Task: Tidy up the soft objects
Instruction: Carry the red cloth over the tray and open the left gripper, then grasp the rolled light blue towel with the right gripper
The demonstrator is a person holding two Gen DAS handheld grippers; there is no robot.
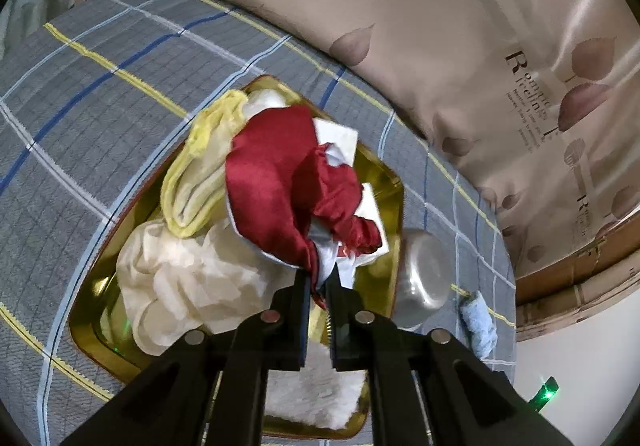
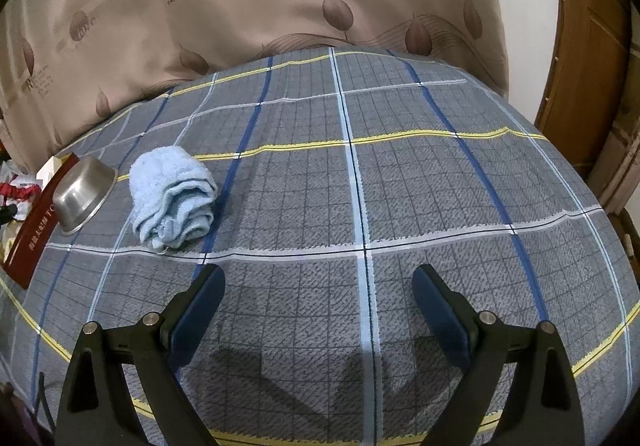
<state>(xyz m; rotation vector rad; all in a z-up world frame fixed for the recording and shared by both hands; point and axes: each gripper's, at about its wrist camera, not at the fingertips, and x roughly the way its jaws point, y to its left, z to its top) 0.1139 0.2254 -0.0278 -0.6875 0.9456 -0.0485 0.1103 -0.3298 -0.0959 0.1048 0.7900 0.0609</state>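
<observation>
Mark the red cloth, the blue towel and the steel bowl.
red cloth [image 1: 272, 173], left wrist view, middle of its broad fold
blue towel [image 2: 172, 201], right wrist view, centre of the roll
steel bowl [image 2: 82, 189], right wrist view, its outer wall

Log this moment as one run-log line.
left gripper: shut on red cloth over gold tray | right gripper: open, empty | blue towel: outside tray, beside steel bowl

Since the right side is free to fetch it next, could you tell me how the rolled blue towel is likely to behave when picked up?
The blue towel looks like loosely rolled terry, so it will probably sag and partly unroll if pinched at one end. It seems light for its bulk. Its looped pile should grip well between the open right hand-held gripper's pads, so slipping seems unlikely.
</observation>
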